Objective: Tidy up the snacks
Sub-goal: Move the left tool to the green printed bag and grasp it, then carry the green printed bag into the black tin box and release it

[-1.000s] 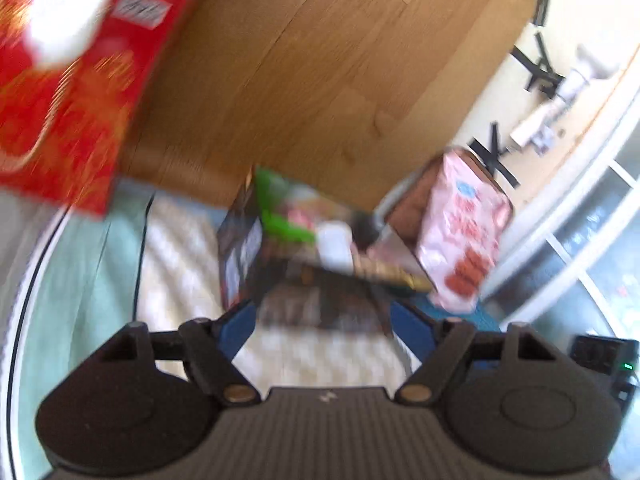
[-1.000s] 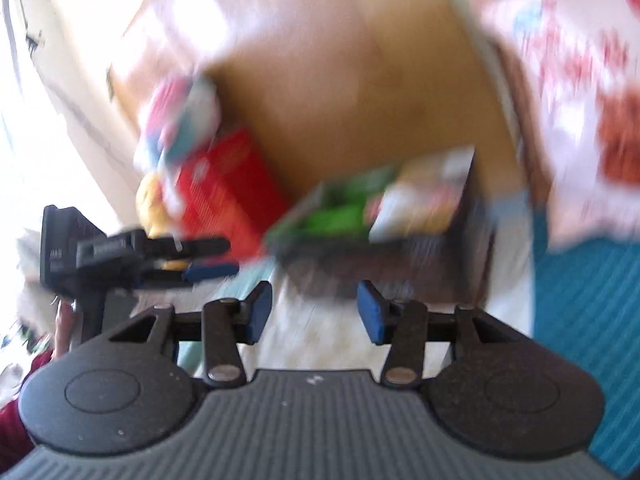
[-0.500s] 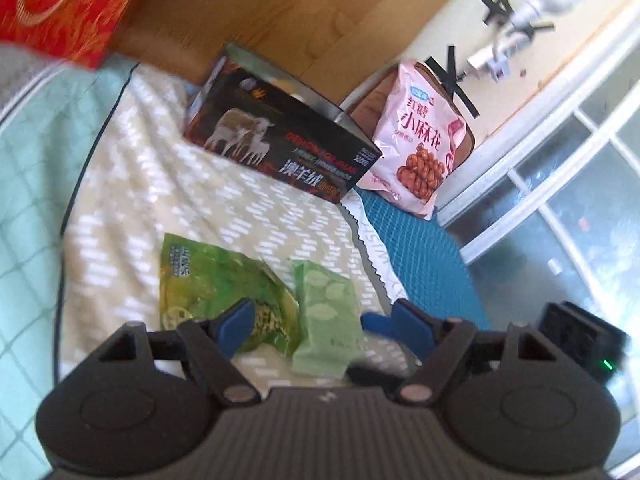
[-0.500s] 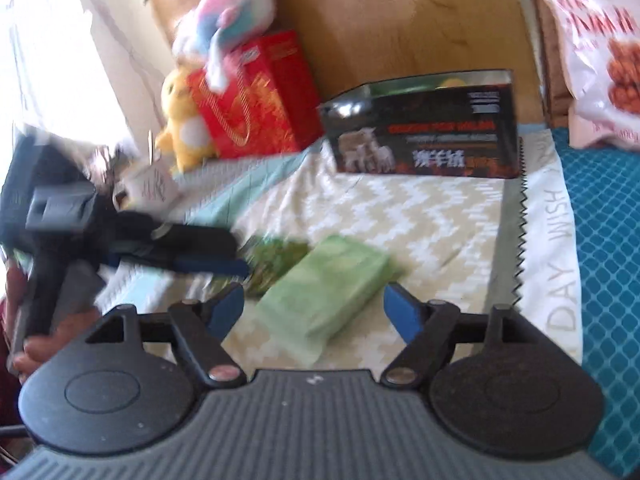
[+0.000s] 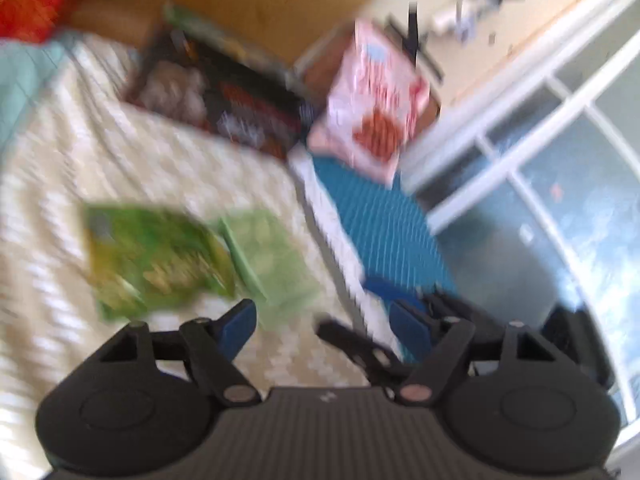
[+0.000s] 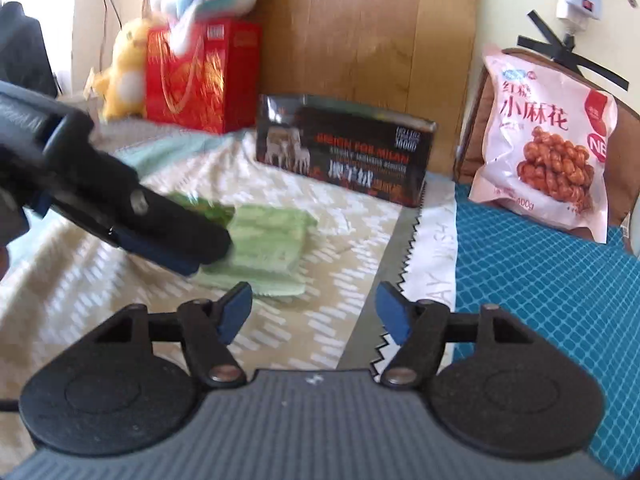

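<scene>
**Two grippers hover over snack packets on a bed**

The left gripper (image 5: 324,322) hangs with its jaws apart and nothing between them, just short of a bright green snack bag (image 5: 156,258) and a pale green packet (image 5: 272,256) lying side by side on a cream patterned blanket (image 5: 80,152). The right gripper (image 6: 314,312) is also empty-handed, its jaws closing on air above the blanket, with the pale green packet (image 6: 268,248) just ahead. The left tool reaches in from the side and partly covers the green bag. Farther back, a black box (image 6: 344,148) stands against a wooden headboard (image 6: 360,28), with a red gift bag (image 6: 196,76) and a yellow plush toy (image 6: 124,68) beside it. A pink snack bag (image 6: 540,144) leans upright beyond a teal mat (image 6: 540,280). The left view is blurred.
</scene>
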Available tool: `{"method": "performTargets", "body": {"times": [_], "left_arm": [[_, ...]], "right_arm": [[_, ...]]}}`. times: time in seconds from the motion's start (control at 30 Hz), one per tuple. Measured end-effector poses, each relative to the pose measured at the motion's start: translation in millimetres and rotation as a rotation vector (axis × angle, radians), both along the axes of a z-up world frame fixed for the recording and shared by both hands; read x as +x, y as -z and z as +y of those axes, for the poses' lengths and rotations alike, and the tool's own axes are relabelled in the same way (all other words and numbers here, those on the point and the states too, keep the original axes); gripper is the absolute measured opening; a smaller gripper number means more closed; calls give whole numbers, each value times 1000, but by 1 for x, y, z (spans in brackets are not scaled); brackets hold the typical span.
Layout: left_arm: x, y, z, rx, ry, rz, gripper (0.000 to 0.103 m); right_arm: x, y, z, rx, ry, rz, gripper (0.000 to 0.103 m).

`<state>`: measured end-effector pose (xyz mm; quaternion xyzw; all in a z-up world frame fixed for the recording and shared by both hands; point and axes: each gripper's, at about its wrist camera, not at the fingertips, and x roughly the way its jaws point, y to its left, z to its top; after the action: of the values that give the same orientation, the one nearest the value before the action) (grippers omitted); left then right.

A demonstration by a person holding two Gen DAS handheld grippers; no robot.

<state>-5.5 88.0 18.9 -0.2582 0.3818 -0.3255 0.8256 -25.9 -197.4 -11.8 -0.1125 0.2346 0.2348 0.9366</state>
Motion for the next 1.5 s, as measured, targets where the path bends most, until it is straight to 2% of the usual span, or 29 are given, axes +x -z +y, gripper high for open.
{"method": "performTargets", "body": {"times": [0.07,0.13,0.2,0.27,0.37,0.47,0.53,0.57,0.6,0.63,0.67,0.73,0.8,0.9,1.0,1.03,1.07,1.17,1.27,1.33,1.43,1.47,1.5], "left_arm": [[0,-7,32,-23,-102,-19,78],[6,-6,56,-12,-190,15,78],[10,0,70,1,-235,50,78],[12,6,74,-11,-230,77,78],[16,17,66,21,-217,114,82],[17,18,60,32,-206,81,92],[20,19,56,34,-199,62,93],[22,20,53,41,-194,50,90],[25,21,50,47,-184,48,76],[29,23,47,46,-176,55,57],[32,24,45,45,-187,61,54],[38,26,42,45,-193,75,36],[38,30,42,23,-191,99,31],[31,27,44,-9,-183,91,31],[27,13,46,-41,-184,55,32],[29,6,46,-26,-197,37,32],[34,-2,46,-29,-194,24,32],[61,-26,47,-47,-194,-2,32],[96,-53,35,-3,-194,-65,32],[124,-67,24,13,-186,-96,40],[168,-72,5,57,-193,-113,46],[182,-69,-1,89,-200,-117,46],[193,-66,-4,126,-219,-109,50]], "right_arm": [[-8,-8,1,30,-42,-18,70],[-13,-15,7,101,-126,18,70],[-13,-16,19,175,-234,98,70],[-6,-13,35,211,-290,161,68],[14,-2,55,208,-261,239,68],[35,5,60,159,-157,208,67],[47,3,61,158,-120,202,68],[50,3,61,172,-120,211,70],[56,3,62,188,-127,225,71],[57,5,61,203,-135,229,71],[61,6,64,214,-144,236,70],[52,4,68,205,-137,219,61],[45,2,68,248,-165,219,59],[28,-1,72,221,-171,169,58],[19,-12,67,237,-173,118,57],[18,-17,66,240,-168,92,46],[20,-23,65,244,-163,73,42],[44,-45,62,261,-167,51,38],[75,-63,60,269,-152,26,37],[95,-75,60,255,-128,-23,38],[136,-85,60,227,-92,-53,40],[152,-83,59,215,-81,-44,45],[165,-82,56,202,-69,-32,45]]}}
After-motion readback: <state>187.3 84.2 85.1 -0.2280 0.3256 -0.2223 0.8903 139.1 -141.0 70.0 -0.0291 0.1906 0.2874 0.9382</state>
